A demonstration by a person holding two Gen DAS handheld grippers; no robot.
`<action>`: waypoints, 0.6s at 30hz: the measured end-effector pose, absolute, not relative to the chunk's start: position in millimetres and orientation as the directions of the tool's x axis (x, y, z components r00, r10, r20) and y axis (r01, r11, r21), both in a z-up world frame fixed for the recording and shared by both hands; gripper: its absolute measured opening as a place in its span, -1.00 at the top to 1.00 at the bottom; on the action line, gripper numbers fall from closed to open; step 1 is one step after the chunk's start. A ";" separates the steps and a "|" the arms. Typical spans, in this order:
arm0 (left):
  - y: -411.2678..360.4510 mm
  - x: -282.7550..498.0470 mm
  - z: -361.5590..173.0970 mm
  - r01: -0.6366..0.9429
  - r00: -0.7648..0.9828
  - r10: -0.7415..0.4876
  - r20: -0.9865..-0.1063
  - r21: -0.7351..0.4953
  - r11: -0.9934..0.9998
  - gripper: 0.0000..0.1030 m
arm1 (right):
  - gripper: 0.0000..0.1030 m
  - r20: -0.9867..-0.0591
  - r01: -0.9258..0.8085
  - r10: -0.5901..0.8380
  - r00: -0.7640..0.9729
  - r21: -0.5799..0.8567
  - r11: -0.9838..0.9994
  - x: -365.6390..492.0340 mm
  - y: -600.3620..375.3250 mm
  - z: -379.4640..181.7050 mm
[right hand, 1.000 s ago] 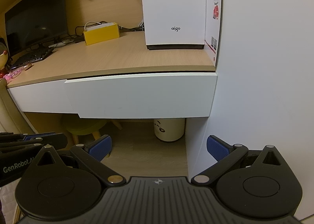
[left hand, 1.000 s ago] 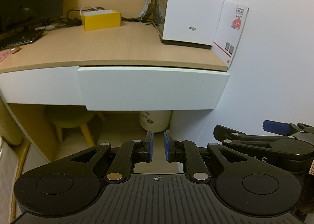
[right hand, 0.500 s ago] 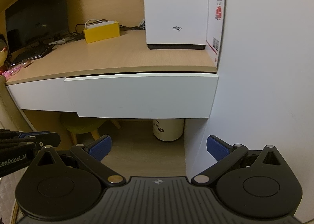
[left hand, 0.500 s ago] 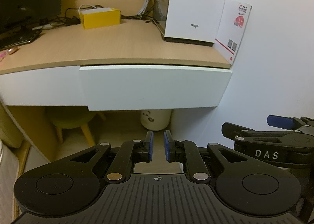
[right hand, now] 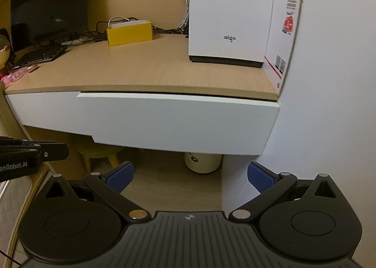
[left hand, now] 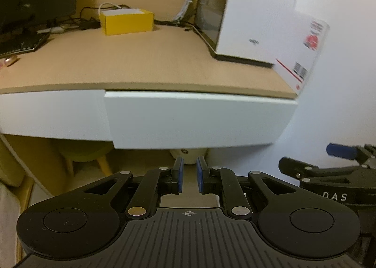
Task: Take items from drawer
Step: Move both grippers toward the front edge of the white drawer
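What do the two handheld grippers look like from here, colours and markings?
Both are matte black linkage grippers with silver pivot pins, round side discs and a ribbed base plate. The left gripper and right gripper have blue finger pads. White lettering marks their sides: "DAS", "enRobot.AI". No cables or sleeves show.

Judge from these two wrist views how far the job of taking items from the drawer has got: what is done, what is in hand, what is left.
Done: nothing visible. The white drawer under the desk top looks shut or barely ajar; its contents are hidden. In hand: nothing; the left gripper has its jaws nearly together and empty, the right gripper is open and empty, both short of the drawer. Left: open it and lift the items out.
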State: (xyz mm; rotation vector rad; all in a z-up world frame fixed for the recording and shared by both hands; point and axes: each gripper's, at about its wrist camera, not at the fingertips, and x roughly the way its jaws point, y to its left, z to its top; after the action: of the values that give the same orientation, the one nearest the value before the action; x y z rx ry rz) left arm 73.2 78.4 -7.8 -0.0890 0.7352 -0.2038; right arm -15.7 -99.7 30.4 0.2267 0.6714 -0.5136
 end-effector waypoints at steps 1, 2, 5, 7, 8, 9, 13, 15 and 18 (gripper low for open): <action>84.5 80.3 -7.3 0.150 0.728 -0.220 -0.649 -0.163 0.975 0.72 | -1.00 -0.644 0.525 -0.377 0.666 0.045 0.850 -10.5 -100.8 30.6; 89.0 86.3 -7.0 0.149 0.731 -0.226 -0.644 -0.172 0.974 0.72 | -1.00 -0.645 0.529 -0.373 0.667 0.058 0.847 -3.6 -102.3 31.0; 108.6 102.0 -8.0 0.169 0.726 -0.281 -0.627 -0.234 0.958 0.72 | -1.00 -0.642 0.541 -0.366 0.673 0.090 0.836 12.7 -105.4 32.4; 124.3 112.6 -9.5 0.185 0.728 -0.323 -0.605 -0.280 0.942 0.72 | -1.00 -0.634 0.551 -0.377 0.675 0.094 0.829 19.9 -106.6 33.4; 132.8 118.2 -10.1 0.182 0.735 -0.330 -0.592 -0.298 0.937 0.72 | -1.00 -0.632 0.560 -0.385 0.672 0.095 0.823 23.2 -107.9 33.7; 139.6 123.5 -10.4 0.167 0.739 -0.327 -0.590 -0.310 0.936 0.72 | -1.00 -0.634 0.568 -0.390 0.668 0.096 0.817 26.1 -109.2 33.9; 163.4 145.5 -16.6 0.066 0.742 -0.220 -0.633 -0.257 0.964 0.72 | -1.00 -0.652 0.598 -0.401 0.644 0.102 0.795 38.7 -119.0 33.0; 172.5 154.6 -20.7 0.038 0.745 -0.185 -0.641 -0.236 0.971 0.72 | -1.00 -0.665 0.614 -0.409 0.625 0.097 0.783 45.9 -126.5 29.3; 188.8 167.4 -24.6 0.007 0.753 -0.187 -0.631 -0.277 0.961 0.72 | -1.00 -0.687 0.621 -0.409 0.601 0.080 0.779 59.3 -133.1 20.3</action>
State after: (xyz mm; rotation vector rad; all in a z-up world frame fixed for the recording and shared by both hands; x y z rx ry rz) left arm 167.4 188.8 -24.6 -0.2661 0.7128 -0.1074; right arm 59.3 -133.1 20.3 0.3277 0.7033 -0.6093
